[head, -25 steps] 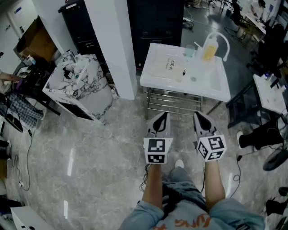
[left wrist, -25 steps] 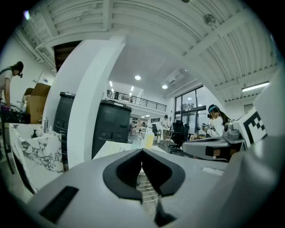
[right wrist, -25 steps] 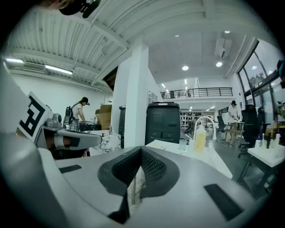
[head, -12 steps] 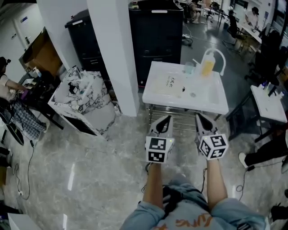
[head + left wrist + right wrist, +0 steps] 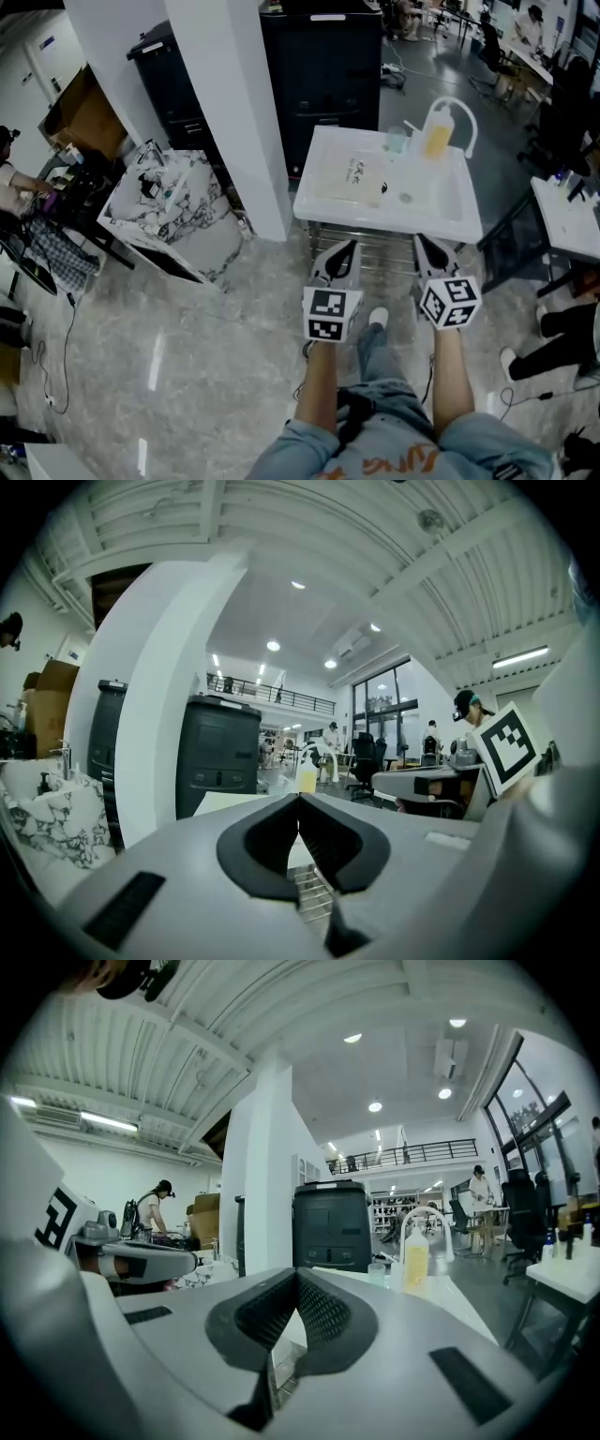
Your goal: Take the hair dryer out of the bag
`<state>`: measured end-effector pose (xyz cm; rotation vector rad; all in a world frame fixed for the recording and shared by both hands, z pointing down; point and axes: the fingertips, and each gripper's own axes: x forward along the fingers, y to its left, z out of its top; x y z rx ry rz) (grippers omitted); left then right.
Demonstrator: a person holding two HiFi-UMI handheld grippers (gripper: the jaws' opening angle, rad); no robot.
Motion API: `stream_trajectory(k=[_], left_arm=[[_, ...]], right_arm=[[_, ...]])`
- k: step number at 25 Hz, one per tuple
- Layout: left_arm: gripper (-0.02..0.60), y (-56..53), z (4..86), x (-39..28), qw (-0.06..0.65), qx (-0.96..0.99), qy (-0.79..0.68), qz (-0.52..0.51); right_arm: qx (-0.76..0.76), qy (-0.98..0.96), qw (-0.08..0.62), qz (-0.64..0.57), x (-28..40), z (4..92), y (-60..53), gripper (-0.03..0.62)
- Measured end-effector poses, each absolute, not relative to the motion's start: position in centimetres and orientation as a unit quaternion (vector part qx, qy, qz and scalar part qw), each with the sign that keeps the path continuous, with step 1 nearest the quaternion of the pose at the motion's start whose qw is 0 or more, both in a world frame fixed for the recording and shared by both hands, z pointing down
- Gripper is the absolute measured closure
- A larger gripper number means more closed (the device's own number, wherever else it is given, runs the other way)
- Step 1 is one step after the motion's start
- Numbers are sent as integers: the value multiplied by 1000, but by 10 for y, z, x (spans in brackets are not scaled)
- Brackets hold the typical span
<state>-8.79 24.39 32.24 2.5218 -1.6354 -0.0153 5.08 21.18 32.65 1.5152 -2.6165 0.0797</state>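
We hold our left tool (image 5: pixel 343 251) and right tool (image 5: pixel 427 248) side by side, both jaws fully closed on nothing. Ahead, a pale flat bag (image 5: pixel 352 174) lies on the white tabletop (image 5: pixel 450 211).

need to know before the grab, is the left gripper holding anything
No, the left gripper is shut, its jaws together with nothing between them.

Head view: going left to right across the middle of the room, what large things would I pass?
Marble counter → white pillar → white table → white desk at the right edge. The black cabinet is left out because it overlaps the table.
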Motion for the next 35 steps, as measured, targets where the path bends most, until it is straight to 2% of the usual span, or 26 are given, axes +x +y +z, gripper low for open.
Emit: stream_trajectory(k=[7, 16, 22, 29, 35], left_arm=[[580, 169, 353, -117, 90, 804, -588, 9], [580, 16, 414, -47, 119, 813, -561, 99], [580, -67, 411, -4, 106, 820, -546, 136], [580, -101, 429, -10, 124, 816, -550, 128], [580, -120, 463, -25, 134, 820, -525, 185]], right_arm=[[474, -877, 40, 62, 41, 356, 124, 595], [486, -865, 66, 103, 99, 402, -20, 595], [478, -869, 60, 111, 140, 398, -99, 595], [445, -884, 76, 122, 117, 424, -142, 594], [431, -889, 103, 118, 95, 434, -158, 594]])
